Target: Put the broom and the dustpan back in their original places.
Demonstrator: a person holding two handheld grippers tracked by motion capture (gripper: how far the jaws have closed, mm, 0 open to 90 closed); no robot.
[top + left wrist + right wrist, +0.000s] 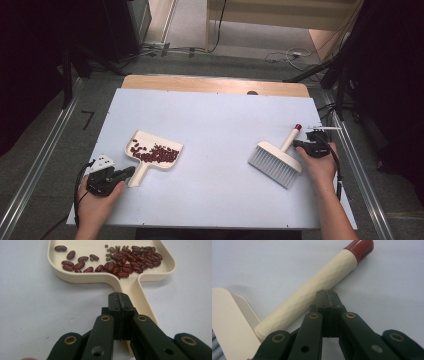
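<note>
We have both sets of fingers closed, empty: left gripper (119, 297) over cream plastic dustpan (75, 277) handle, right gripper (326, 295) beside cream red-capped hand brush (317, 287).

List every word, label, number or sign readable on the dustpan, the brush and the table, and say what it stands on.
None can be read. The dustpan, the brush and the table bear no print. A dark angular mark on the floor left of the table is too small to read.
</note>
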